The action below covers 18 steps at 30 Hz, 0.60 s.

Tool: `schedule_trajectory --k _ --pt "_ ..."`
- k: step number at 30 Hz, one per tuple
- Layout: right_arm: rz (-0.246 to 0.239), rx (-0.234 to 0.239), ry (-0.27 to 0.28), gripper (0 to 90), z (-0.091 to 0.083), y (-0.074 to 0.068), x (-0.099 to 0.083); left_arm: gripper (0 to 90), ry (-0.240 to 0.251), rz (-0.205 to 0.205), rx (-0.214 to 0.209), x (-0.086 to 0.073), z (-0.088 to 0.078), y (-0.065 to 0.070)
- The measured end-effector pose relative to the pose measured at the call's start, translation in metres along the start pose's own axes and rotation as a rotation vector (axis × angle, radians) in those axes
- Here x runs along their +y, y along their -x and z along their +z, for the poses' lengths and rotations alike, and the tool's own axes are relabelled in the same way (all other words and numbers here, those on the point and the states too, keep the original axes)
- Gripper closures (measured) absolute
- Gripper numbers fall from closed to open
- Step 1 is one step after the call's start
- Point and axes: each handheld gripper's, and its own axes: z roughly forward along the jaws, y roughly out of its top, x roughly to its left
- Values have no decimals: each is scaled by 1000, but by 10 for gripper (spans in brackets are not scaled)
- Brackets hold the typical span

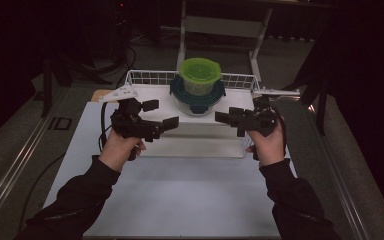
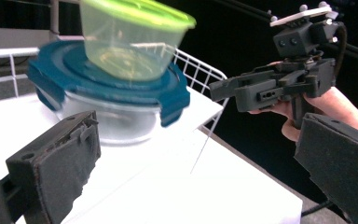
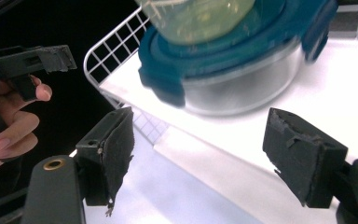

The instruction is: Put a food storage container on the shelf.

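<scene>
A green-lidded tub (image 1: 200,75) is stacked on a clear bowl with a teal clip lid (image 1: 197,97) inside a white wire tray (image 1: 145,77). My left gripper (image 1: 161,114) is held open just left of the stack, nothing between its fingers. My right gripper (image 1: 228,115) is open on the stack's right, also empty. In the left gripper view, the open left gripper (image 2: 198,154) faces the teal lid (image 2: 107,88), the green tub (image 2: 130,37) and the right gripper (image 2: 270,86). In the right gripper view, the open right gripper (image 3: 205,154) sits below the bowl (image 3: 242,88).
The tray rests on a white raised board (image 1: 195,142) on a pale table (image 1: 170,195). A white frame (image 1: 220,25) stands behind the tray. Dark floor and cables (image 1: 125,55) surround the table. Metal rails (image 1: 15,165) run along both sides.
</scene>
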Motion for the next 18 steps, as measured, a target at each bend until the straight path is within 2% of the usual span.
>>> schedule_trajectory --k 10,15,18 --pt "-15 20 16 241 -1 3 -37 0 -34 71 7 -33 -2 15" --pt "-19 24 22 237 -2 4 -54 0 -40 67 -8 -46 -4 18" --pt "-24 17 14 233 0 5 -65 0 -55 85 -7 -57 -4 20"
